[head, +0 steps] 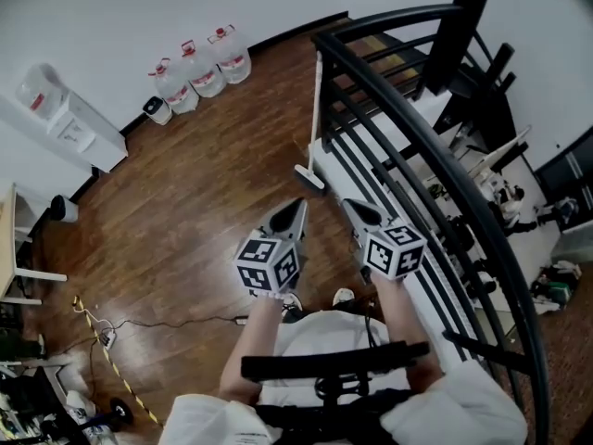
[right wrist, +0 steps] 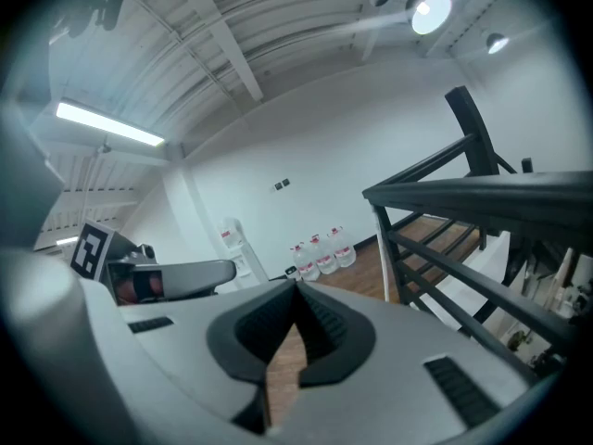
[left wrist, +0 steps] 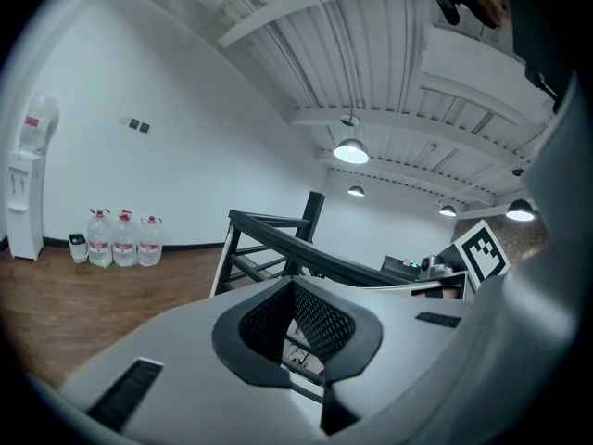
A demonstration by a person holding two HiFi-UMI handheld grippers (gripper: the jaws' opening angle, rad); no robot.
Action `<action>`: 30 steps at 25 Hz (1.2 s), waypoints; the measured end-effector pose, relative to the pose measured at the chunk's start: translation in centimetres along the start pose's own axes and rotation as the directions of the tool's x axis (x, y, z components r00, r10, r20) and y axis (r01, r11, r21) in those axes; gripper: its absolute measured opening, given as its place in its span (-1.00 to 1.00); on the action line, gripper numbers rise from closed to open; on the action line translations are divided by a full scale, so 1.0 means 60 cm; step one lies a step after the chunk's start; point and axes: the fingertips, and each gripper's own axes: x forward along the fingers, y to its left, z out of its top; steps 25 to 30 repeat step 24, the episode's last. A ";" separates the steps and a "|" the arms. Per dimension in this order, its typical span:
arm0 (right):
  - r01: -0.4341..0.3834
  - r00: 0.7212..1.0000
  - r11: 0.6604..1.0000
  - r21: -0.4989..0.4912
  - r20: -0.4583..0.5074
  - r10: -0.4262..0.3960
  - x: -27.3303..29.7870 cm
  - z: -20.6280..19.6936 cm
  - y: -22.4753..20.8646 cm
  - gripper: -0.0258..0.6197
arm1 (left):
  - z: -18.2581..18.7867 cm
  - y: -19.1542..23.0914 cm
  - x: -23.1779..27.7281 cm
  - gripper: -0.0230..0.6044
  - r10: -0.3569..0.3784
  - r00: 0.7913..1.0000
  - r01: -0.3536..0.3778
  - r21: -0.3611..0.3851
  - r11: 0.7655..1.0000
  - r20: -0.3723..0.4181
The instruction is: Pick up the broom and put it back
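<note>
Grippers, left and right, both clenched empty, should open before nearing the broom (leaning against the railing) and clamp its handle squarely

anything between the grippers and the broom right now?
Nothing visible. The broom leans on the end of the railing, head on the wood floor, just ahead of the left gripper and right gripper. Only bare floor lies between. Both sets of fingers are shut, empty.
</note>
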 end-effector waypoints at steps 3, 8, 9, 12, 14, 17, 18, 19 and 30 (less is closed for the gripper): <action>0.005 1.000 1.000 -0.015 0.004 -0.005 -0.003 -0.005 0.019 -0.89 | -0.002 0.004 -0.014 -0.95 -0.004 1.000 0.004 -0.001 1.000 0.007; 0.012 1.000 0.999 -0.039 0.014 -0.012 0.001 0.007 0.037 -0.89 | 0.010 0.007 -0.021 -0.95 -0.021 1.000 0.021 -0.002 1.000 0.020; 0.013 1.000 0.999 -0.042 0.016 -0.013 0.002 0.010 0.038 -0.89 | 0.013 0.008 -0.021 -0.95 -0.023 1.000 0.023 -0.001 1.000 0.022; 0.017 1.000 0.999 -0.048 0.019 -0.016 0.006 0.013 0.046 -0.89 | 0.018 0.012 -0.027 -0.95 -0.027 0.999 0.027 0.000 1.000 0.027; 0.020 1.000 0.998 -0.051 0.019 -0.019 0.010 0.013 0.054 -0.89 | 0.021 0.019 -0.033 -0.95 -0.030 0.999 0.030 -0.003 1.000 0.029; 0.026 1.000 0.998 -0.051 0.019 -0.025 0.016 0.012 0.055 -0.89 | 0.021 0.025 -0.033 -0.95 -0.036 0.999 0.037 -0.005 0.999 0.029; 0.028 0.999 0.998 -0.050 0.020 -0.027 0.017 0.012 0.056 -0.89 | 0.021 0.026 -0.033 -0.95 -0.039 0.999 0.039 -0.006 0.999 0.029; 0.030 0.999 0.998 -0.051 0.021 -0.029 0.018 0.013 0.057 -0.89 | 0.021 0.028 -0.034 -0.95 -0.040 0.999 0.040 -0.007 0.999 0.028; 0.032 0.999 0.998 -0.055 0.021 -0.031 0.027 0.018 0.066 -0.89 | 0.027 0.042 -0.039 -0.95 -0.038 0.999 0.039 -0.014 0.999 0.029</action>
